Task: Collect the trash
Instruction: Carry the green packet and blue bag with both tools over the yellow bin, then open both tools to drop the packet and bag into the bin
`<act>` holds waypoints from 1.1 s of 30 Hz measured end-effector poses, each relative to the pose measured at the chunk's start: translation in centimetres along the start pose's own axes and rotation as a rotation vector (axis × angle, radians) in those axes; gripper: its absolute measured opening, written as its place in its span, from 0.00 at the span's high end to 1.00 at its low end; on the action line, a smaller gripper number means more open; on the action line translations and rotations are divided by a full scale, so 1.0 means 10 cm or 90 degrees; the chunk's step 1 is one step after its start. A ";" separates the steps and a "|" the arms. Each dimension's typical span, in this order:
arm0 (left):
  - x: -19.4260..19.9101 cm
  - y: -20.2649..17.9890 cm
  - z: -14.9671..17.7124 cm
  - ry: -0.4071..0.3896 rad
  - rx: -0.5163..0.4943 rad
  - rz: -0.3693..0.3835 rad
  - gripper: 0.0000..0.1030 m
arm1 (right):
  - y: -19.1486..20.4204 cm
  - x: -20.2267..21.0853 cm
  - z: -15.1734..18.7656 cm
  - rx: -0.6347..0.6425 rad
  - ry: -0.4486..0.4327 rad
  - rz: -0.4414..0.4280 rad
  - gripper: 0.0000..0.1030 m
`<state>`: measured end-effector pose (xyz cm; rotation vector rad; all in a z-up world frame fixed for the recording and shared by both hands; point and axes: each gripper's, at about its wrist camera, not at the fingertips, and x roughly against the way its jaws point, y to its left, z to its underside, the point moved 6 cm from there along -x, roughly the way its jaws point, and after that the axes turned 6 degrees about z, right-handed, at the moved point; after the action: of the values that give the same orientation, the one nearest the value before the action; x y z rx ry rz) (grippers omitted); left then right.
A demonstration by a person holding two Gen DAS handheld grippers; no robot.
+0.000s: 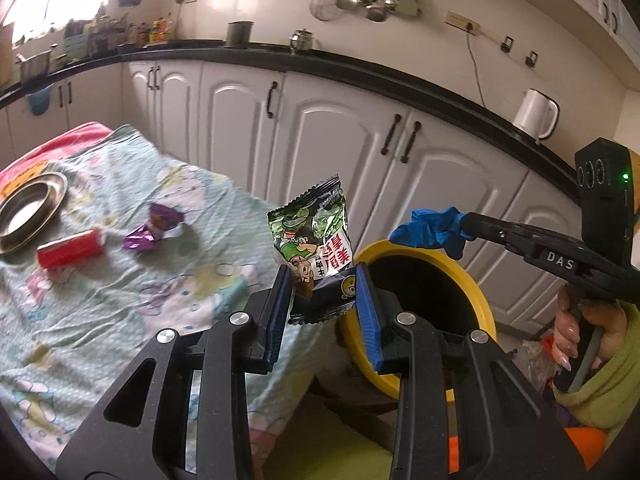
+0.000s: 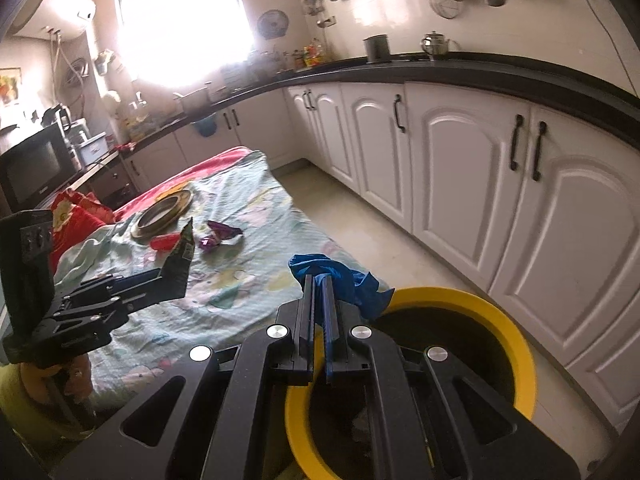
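My left gripper [image 1: 324, 280] is shut on a green snack packet [image 1: 310, 236] and holds it in the air beside the yellow-rimmed trash bin [image 1: 478, 300]. My right gripper [image 2: 318, 280] is shut on a crumpled blue glove [image 2: 344, 280] and holds it over the bin's near rim [image 2: 516, 328]. The right gripper with the glove [image 1: 434, 232] also shows in the left wrist view. On the cloth-covered table [image 1: 100, 300] lie a red can [image 1: 70, 249] and purple wrappers [image 1: 154, 228]. The left gripper with the packet [image 2: 182, 256] shows in the right wrist view.
A round metal dish [image 1: 28, 208] sits at the table's far left. White cabinets [image 1: 320, 144] under a black counter run behind the table and bin. A white kettle [image 1: 534, 114] stands on the counter. A red cushion [image 2: 76, 220] lies at the table's left.
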<state>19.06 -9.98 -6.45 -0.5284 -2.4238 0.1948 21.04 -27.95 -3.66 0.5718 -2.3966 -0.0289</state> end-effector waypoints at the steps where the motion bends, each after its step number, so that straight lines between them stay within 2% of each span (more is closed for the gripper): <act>1: -0.02 -0.04 0.00 0.002 -0.006 0.003 0.76 | -0.03 0.01 0.02 -0.004 0.001 0.004 0.97; 15: -0.42 -0.59 0.18 0.062 -0.078 0.055 0.75 | -0.54 0.12 0.27 -0.052 0.011 0.048 0.96; 24: -0.75 -0.84 0.39 0.123 -0.104 0.087 0.74 | -0.78 0.10 0.46 -0.079 0.045 0.056 0.96; 27: -0.83 -0.86 0.44 0.137 -0.103 0.092 0.71 | -0.86 0.08 0.51 -0.095 0.056 0.055 0.96; 28: -0.85 -0.85 0.45 0.138 -0.101 0.089 0.63 | -0.89 0.07 0.53 -0.101 0.060 0.057 0.95; 29: -0.87 -0.84 0.44 0.139 -0.100 0.085 0.53 | -0.90 0.06 0.54 -0.107 0.062 0.059 0.89; 30: -0.87 -0.83 0.45 0.140 -0.098 0.084 0.51 | -0.93 0.06 0.55 -0.113 0.063 0.060 0.74; 32: -0.88 -0.79 0.46 0.140 -0.090 0.085 0.47 | -0.98 0.07 0.54 -0.128 0.056 0.063 0.55; 33: -0.87 -0.77 0.45 0.140 -0.085 0.084 0.43 | -0.99 0.07 0.54 -0.131 0.054 0.065 0.55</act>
<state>20.00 -20.64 -12.88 -0.7308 -2.2000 0.0270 21.17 -37.88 -9.08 0.3481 -2.3022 -0.2007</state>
